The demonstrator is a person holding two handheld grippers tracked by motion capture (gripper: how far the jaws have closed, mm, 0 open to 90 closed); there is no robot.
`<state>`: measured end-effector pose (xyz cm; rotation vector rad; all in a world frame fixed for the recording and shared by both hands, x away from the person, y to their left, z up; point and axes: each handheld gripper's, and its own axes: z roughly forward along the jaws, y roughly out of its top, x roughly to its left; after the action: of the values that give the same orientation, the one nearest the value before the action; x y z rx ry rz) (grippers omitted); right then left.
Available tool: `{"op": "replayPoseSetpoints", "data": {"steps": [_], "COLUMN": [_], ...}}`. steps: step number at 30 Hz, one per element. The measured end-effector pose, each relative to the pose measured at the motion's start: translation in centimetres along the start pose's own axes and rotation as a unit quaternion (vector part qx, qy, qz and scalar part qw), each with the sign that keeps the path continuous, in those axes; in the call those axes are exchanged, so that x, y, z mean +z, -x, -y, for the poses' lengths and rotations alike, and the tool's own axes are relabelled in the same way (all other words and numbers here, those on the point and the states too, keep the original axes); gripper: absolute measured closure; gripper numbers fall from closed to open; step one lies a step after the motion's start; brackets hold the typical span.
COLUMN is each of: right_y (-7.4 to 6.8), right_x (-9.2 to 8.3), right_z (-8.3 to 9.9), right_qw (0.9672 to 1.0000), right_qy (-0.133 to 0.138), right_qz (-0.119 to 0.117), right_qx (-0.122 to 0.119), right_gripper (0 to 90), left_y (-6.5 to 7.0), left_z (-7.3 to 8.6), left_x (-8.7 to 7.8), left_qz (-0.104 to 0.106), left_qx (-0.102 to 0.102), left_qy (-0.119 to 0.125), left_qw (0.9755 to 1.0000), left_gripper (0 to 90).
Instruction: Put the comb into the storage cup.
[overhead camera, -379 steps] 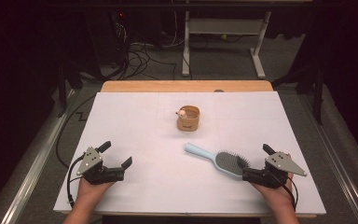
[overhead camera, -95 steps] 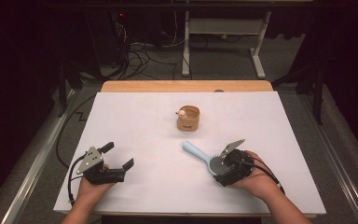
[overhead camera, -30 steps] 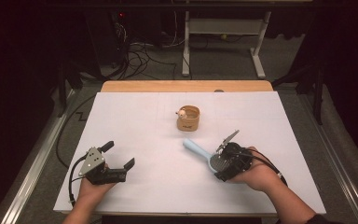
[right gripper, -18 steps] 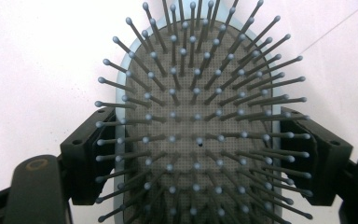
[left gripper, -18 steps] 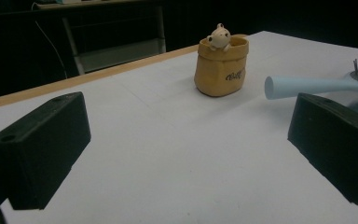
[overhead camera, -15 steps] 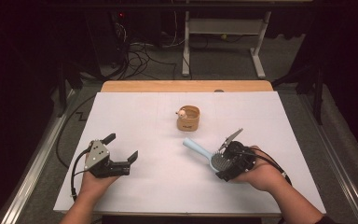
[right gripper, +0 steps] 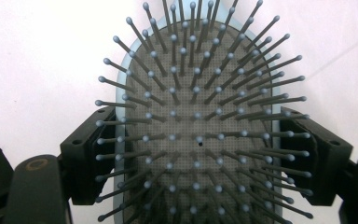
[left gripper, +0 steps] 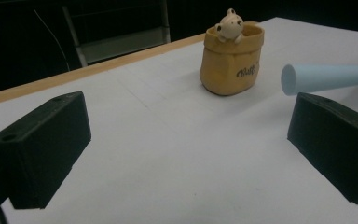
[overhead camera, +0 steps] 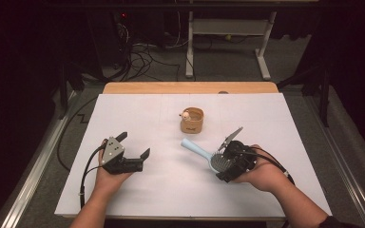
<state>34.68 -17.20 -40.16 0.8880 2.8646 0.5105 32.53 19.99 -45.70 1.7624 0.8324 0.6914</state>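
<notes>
A light-blue hairbrush (overhead camera: 193, 147) with grey bristles is held by its head, its handle pointing up-left over the white table cover (overhead camera: 275, 123). My right gripper (overhead camera: 222, 165) is shut on the head. In the right gripper view the bristle pad (right gripper: 196, 116) faces the camera and the right gripper (right gripper: 200, 161) presses both sides of its rim. My left gripper (overhead camera: 134, 145) stands open left of the brush, nothing between its jaws. In the left gripper view the left gripper (left gripper: 189, 123) faces the handle's round end (left gripper: 326, 78) and a small yellow pouch-shaped pot (left gripper: 230, 60) with a toy figure on its rim.
The yellow pot (overhead camera: 192, 120) stands near the table's middle, beyond the brush handle. A wooden table edge (overhead camera: 190, 88) runs along the far side. Cables and a metal frame lie on the dark floor behind.
My left gripper has moved right, toward the brush handle, still open. The right gripper and the brush have kept still.
</notes>
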Motion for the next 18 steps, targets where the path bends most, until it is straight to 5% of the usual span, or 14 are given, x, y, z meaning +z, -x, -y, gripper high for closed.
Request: {"op": "replayPoseSetpoints", "data": {"steps": [11, 18], "right_y": [-1.0, -1.7], "right_x": [0.8, 0.5], "right_z": [-1.3, -2.2], "right_qw": [0.9999, 0.9995], "right_qy": [0.004, 0.014], "right_qz": [-0.008, -0.013], "right_qx": [-0.014, -0.024], "right_gripper": [20.9, 20.9], "left_y": [2.8, 4.8], "left_z": [0.7, 1.0], "left_x": [0.3, 0.8], "left_qz": [-0.021, -0.015], "left_qx": [0.083, 0.134], "left_qy": [-0.026, -0.035], "left_qw": [0.996, 0.9902], "left_gripper": [0.2, 0.5]}}
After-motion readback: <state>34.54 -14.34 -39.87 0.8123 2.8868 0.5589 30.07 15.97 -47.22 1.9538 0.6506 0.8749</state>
